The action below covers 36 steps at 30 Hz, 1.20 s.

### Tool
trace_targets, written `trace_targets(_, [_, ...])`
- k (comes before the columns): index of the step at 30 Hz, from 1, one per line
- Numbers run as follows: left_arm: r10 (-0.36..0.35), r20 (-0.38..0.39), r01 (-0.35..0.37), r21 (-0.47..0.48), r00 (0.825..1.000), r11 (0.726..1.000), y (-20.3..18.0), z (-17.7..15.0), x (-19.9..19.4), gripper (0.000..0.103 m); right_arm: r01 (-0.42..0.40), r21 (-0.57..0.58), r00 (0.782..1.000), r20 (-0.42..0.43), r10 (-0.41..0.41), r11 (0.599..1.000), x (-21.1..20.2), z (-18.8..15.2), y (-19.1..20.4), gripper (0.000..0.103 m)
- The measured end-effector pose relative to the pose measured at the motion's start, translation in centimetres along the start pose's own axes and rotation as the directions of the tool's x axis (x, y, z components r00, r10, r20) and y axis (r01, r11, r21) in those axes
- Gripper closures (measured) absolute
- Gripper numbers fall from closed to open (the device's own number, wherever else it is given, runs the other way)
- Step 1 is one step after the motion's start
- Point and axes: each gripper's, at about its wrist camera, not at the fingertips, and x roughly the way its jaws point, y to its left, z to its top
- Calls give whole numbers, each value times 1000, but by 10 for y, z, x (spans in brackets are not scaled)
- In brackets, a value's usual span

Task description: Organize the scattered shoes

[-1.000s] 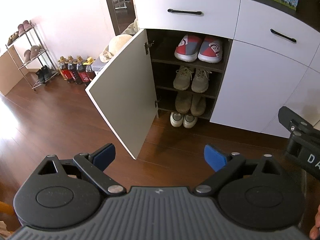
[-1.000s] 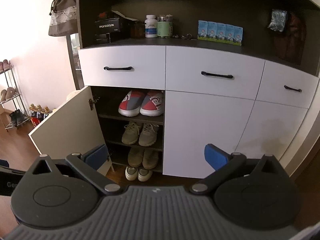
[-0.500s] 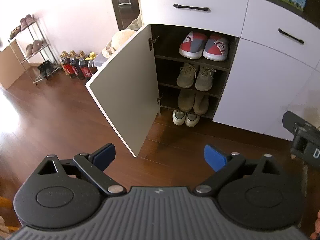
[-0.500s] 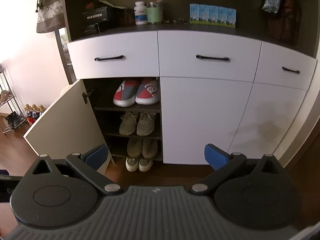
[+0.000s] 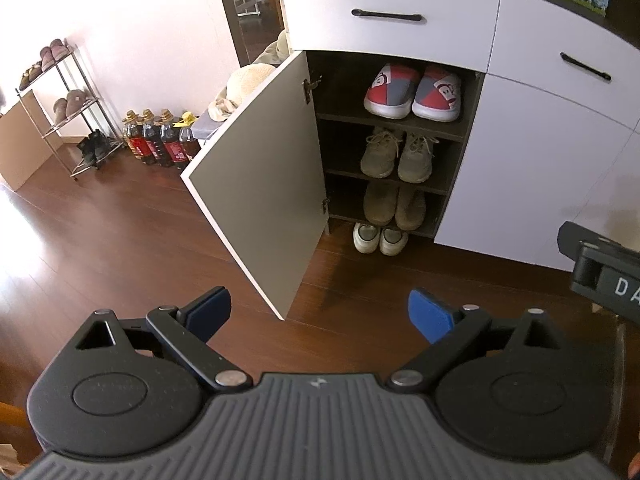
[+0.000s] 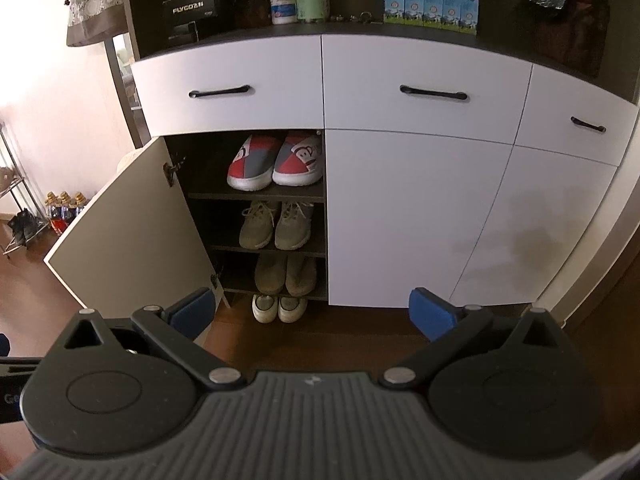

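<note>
Glossy dark-brown plank wood floor (image 5: 120, 232), strong glare on its left side. White flat-front cabinet (image 6: 420, 216) with dark carcass, three drawers with slim black bar handles, open dark niche on top. Its leftmost white slab door (image 5: 260, 184) is swung open, brass-coloured hinges showing.

Task items are all in or at that open compartment, paired toes-out:
- top shelf: red/grey/white fabric slip-ons with a cartoon monkey face (image 5: 414, 90)
- middle shelf: beige knit lace-up sneakers (image 5: 396, 156)
- bottom shelf: tan suede-look ankle boots (image 5: 394, 204)
- floor, just under the cabinet's bottom edge: small white rubber-toe shoes (image 5: 380, 237)

Wire-frame metal rack (image 5: 66, 104) against the left wall, with more shoes on it. Cluster of dark-liquid plastic bottles with gold caps (image 5: 160, 140) beside it; straw hat (image 5: 248, 80) behind the door.

Niche: black box reading "FLYCO" (image 6: 190, 10) plus characters I can't read, white pill bottle (image 6: 283, 0), row of blue-and-white cartons (image 6: 431, 9).

Left gripper (image 5: 320, 312): blue pads spread wide, empty, over the floor. Right gripper (image 6: 312, 312): same, spread and empty; its black body at the left view's right edge shows "DA", rest cut off.
</note>
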Motion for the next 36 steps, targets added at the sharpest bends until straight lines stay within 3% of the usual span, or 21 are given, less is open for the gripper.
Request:
trace_targets(25, [-75, 37, 70, 120, 996, 990, -47, 21, 32, 6, 52, 32, 999, -4, -52, 998, 17, -7, -25, 1])
trace_targets(36, [-102, 66, 95, 102, 993, 990, -38, 27, 35, 6, 51, 24, 999, 12, -51, 998, 32, -4, -22, 1])
